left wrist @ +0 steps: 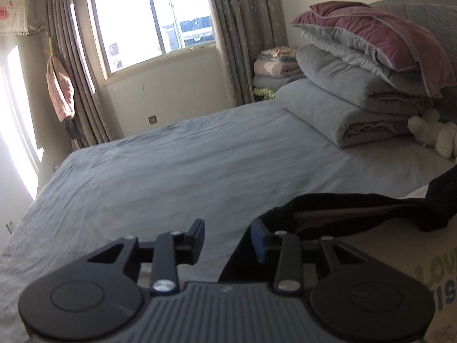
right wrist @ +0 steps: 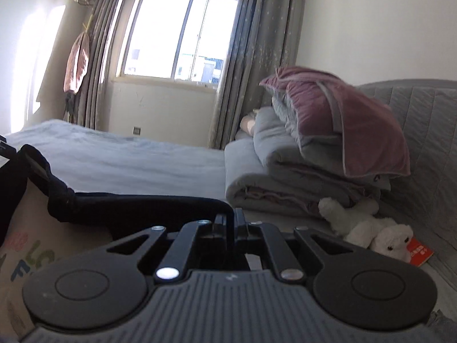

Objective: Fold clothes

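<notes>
A dark garment (left wrist: 357,208) hangs stretched above the bed, its edge running from the right of the left wrist view to my left gripper (left wrist: 228,237). That gripper is open. The cloth drapes against its right finger (left wrist: 258,240), and bare sheet shows in the gap. In the right wrist view my right gripper (right wrist: 232,223) is shut on the dark garment's (right wrist: 137,205) edge, which runs off to the left. Below the dark band lies cream fabric with coloured letters (left wrist: 400,254) (right wrist: 28,245).
The bed's grey-blue sheet (left wrist: 171,171) spreads ahead. Folded quilts (left wrist: 342,94) (right wrist: 300,157) are stacked by the padded headboard (right wrist: 422,131), with a white plush toy (right wrist: 371,228) and a red booklet (right wrist: 420,253) beside them. Beyond are a window (left wrist: 151,17) and curtains.
</notes>
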Motion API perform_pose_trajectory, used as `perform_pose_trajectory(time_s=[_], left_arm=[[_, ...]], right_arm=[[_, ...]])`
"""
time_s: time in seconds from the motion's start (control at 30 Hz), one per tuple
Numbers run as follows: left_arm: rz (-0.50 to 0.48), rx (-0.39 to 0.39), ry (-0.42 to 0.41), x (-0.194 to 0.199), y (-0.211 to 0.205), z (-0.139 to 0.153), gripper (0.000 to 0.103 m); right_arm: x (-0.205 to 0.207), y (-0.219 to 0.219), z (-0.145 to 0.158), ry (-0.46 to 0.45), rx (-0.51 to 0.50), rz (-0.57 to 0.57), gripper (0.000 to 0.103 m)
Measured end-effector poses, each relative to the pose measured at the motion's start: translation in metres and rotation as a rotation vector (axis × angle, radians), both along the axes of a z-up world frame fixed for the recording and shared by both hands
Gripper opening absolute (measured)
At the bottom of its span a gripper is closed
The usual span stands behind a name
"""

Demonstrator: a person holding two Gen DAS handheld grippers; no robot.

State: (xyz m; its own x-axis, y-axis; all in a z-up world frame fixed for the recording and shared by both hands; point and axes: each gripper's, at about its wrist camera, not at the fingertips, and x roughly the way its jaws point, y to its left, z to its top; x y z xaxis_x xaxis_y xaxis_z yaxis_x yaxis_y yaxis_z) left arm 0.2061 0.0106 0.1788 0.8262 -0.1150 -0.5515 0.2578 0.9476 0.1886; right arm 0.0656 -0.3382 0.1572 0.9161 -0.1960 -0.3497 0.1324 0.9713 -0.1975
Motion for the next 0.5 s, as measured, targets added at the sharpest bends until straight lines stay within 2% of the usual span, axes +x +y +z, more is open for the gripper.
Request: perform_pose_trajectory(time_s=[0.03,0.07,0.1,0.13,0.17,0.2,0.27,0.33,0.5], left_arm=[[0.033,-0.02,0.055,0.002,0.006,-0.023,0.037],[0.042,-0.056,0.094,-0.001,0.017,-0.037,0.038],[0.034,-0.082,0.122,-0.009,0.029,-0.048,0.04],[0.042,-0.083,0.128,-0.02,0.04,-0.053,0.045],[0.05,-0.083,0.134,-0.032,0.05,-0.058,0.047],[0.056,-0.084,0.14,-0.043,0.06,-0.063,0.05],[0.034,-0.098,0.158,-0.075,0.071,-0.064,0.053],[0.012,-0.112,0.176,-0.107,0.081,-0.066,0.062],[-0.036,-0.131,0.22,-0.183,0.104,-0.07,0.066]], right_arm=[[0.012,-0.001,-0.018,0.088,-0.001,-0.017,0.006],[0.008,0.0,-0.026,0.098,0.001,-0.031,0.007],[0.003,0.001,-0.033,0.103,0.006,-0.047,0.018],[-0.01,-0.001,-0.035,0.075,0.028,-0.061,0.023],[-0.016,-0.003,-0.036,0.098,0.049,-0.059,0.037],[-0.023,-0.004,-0.037,0.12,0.069,-0.057,0.04],[-0.036,-0.009,-0.041,0.162,0.117,-0.039,0.04],[-0.055,-0.011,-0.042,0.197,0.156,-0.021,0.041],[-0.118,-0.016,-0.042,0.269,0.242,0.021,0.051]])
